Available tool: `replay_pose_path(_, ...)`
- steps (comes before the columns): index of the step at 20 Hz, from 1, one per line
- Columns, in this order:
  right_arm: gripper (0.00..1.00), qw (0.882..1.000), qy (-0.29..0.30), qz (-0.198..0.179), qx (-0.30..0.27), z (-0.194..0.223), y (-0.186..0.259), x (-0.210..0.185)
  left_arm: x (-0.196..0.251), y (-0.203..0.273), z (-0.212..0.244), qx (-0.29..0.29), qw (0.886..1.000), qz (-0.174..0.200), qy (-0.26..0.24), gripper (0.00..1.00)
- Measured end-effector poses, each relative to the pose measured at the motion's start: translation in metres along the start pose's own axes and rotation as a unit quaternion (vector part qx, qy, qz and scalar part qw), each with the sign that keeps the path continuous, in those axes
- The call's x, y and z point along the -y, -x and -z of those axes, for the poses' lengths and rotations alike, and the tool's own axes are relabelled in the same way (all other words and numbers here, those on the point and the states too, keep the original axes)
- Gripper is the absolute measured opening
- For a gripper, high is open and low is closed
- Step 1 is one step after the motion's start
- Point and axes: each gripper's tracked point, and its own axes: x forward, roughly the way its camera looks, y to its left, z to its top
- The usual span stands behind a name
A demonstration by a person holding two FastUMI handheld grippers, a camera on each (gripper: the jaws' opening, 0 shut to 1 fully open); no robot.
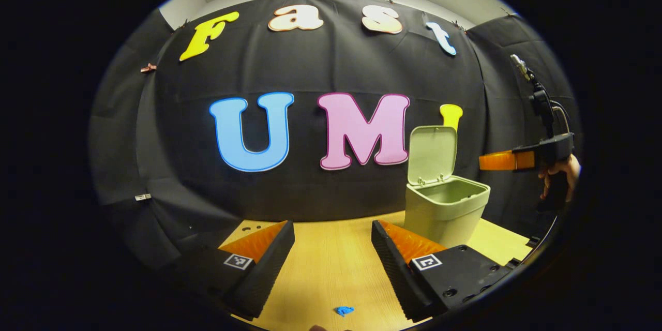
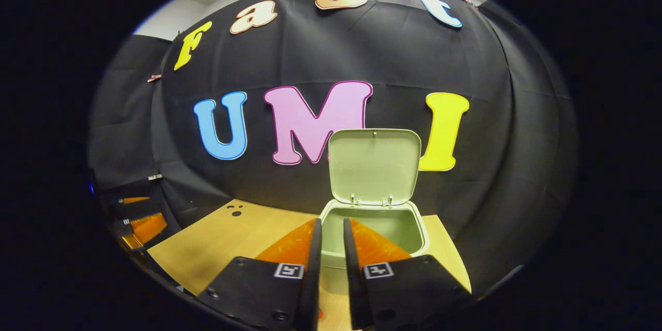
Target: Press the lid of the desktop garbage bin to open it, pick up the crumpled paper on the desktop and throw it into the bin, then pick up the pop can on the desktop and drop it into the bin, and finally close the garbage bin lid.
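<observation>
On the pale wooden desktop [image 1: 331, 264] the sage-green plastic garbage bin [image 1: 446, 207] stands with its hinged lid [image 2: 374, 166] upright — opening step done. My right gripper [image 2: 331, 240] hangs just before the bin's mouth, fingers nearly together with a narrow gap and nothing between them; my left gripper [image 1: 333, 240] is spread wide over bare wood near a small blue scrap [image 1: 344, 311]. I see no paper or can on the desktop, and cannot see down into the bin — if both are already inside, closing the lid remains.

Light wooden table [image 1: 331, 264] bears the open green bin [image 1: 445, 207]; a small blue scrap [image 1: 344, 311], perhaps tape.
</observation>
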Motion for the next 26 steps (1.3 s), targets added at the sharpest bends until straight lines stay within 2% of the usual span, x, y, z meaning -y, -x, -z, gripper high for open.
replay_pose_path(1,0.42,1.000,0.003,0.003,0.002,0.000,0.003,0.000,0.000,0.000,0.011,-0.010,1.000,0.003,0.001,0.96)
replay_pose_path(2,0.52,1.000,0.007,0.005,0.002,0.000,0.005,-0.001,0.000,-0.001,0.021,-0.022,1.000,0.003,0.002,0.96)
replay_pose_path(6,0.58,1.000,0.023,0.011,0.012,-0.007,0.018,-0.008,0.004,-0.005,0.064,-0.060,0.998,0.014,0.007,0.96)
replay_pose_path(7,0.66,1.000,0.023,0.011,0.012,-0.006,0.021,-0.011,0.007,-0.007,0.077,-0.072,0.997,0.020,0.005,0.96)
replay_pose_path(9,0.71,1.000,0.018,0.010,0.011,-0.007,0.028,-0.015,0.011,-0.009,0.101,-0.096,0.995,0.032,0.001,0.96)
replay_pose_path(12,0.71,1.000,0.021,0.009,0.013,-0.006,0.037,-0.018,0.018,-0.012,0.140,-0.139,0.989,0.050,0.013,0.96)
replay_pose_path(16,0.71,0.999,0.046,0.018,0.002,0.001,0.050,-0.013,0.018,-0.018,0.190,-0.199,0.978,0.050,0.033,0.95)
replay_pose_path(21,0.71,0.997,0.064,0.039,-0.006,0.003,0.066,0.001,0.015,-0.021,0.254,-0.270,0.961,0.055,0.022,0.94)
replay_pose_path(26,0.72,0.996,0.070,0.061,-0.013,0.003,0.081,0.016,0.016,-0.031,0.293,-0.310,0.949,0.051,0.025,0.94)
